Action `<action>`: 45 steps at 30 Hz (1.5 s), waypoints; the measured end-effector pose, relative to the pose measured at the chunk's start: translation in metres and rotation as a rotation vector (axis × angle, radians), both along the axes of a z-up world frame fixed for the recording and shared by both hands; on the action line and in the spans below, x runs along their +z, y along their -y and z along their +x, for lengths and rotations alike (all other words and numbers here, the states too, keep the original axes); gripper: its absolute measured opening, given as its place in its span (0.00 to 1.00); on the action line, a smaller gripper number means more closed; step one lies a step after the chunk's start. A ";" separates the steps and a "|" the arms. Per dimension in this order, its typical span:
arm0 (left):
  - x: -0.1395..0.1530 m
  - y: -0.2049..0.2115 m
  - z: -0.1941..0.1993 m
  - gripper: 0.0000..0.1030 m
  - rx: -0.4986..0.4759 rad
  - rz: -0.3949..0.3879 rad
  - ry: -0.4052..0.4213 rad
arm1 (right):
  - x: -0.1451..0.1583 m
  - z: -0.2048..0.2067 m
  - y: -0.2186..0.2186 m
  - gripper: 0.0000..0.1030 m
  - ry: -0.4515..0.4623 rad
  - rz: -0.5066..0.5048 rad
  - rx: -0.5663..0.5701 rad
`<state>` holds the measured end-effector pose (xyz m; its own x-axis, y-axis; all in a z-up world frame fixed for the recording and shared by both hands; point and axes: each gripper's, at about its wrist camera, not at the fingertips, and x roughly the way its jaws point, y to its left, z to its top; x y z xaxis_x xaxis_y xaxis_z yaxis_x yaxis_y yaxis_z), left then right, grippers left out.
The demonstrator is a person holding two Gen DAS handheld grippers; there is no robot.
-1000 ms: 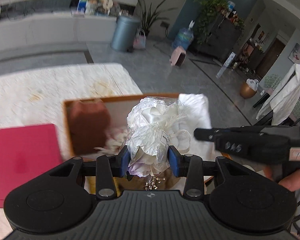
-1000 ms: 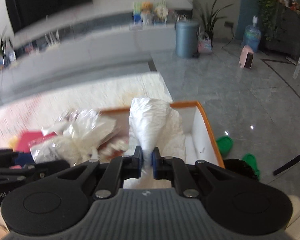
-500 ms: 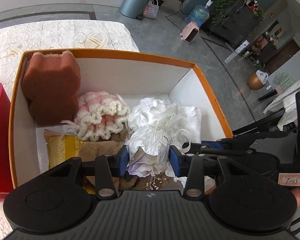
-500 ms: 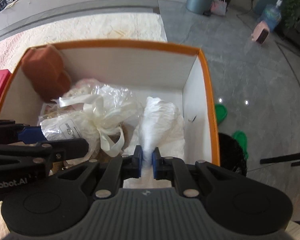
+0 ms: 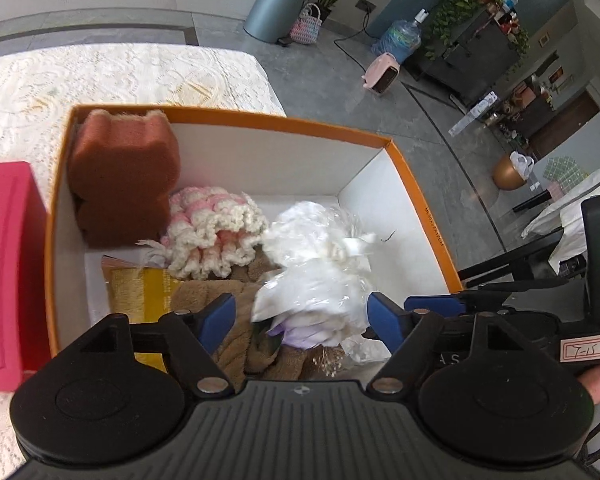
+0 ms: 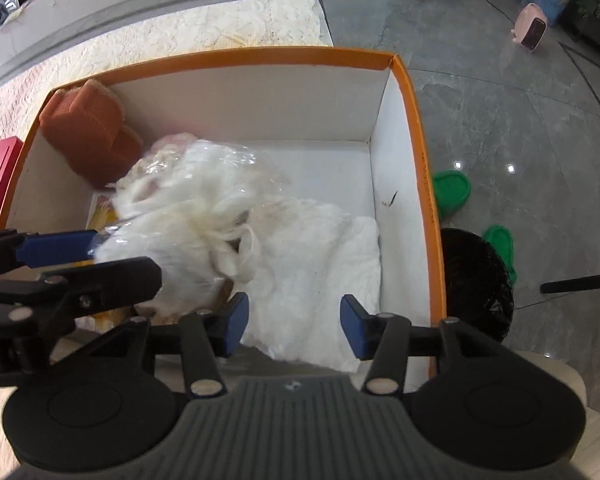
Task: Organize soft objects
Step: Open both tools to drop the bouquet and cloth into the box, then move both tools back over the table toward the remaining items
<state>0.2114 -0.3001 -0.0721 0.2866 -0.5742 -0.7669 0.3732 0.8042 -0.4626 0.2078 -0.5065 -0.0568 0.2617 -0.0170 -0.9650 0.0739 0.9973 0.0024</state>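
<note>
Cellophane-wrapped white bouquet [image 5: 320, 272], crinkly and ribboned, lies in orange-rimmed white box [image 5: 236, 114] between our left gripper [image 5: 302, 318] pads, jaws opening, no longer pinching it. White fluffy cloth [image 6: 320, 256] lies in box under our right gripper [image 6: 294, 322], jaws opening, cloth released since half second ago. Beside them: brown bear-shaped sponge [image 5: 124, 176], pink-and-cream crochet piece [image 5: 212, 232], yellow towel [image 5: 140, 288].
</note>
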 end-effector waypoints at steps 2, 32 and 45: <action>0.008 -0.002 -0.002 0.87 0.001 -0.010 0.008 | 0.007 -0.001 -0.006 0.51 0.001 -0.006 0.017; 0.067 -0.183 -0.096 0.85 0.237 0.093 0.319 | 0.084 -0.100 -0.178 0.72 0.456 0.025 -0.019; 0.054 -0.290 -0.115 0.79 0.378 0.194 0.342 | 0.062 -0.106 -0.288 0.67 0.472 0.091 0.083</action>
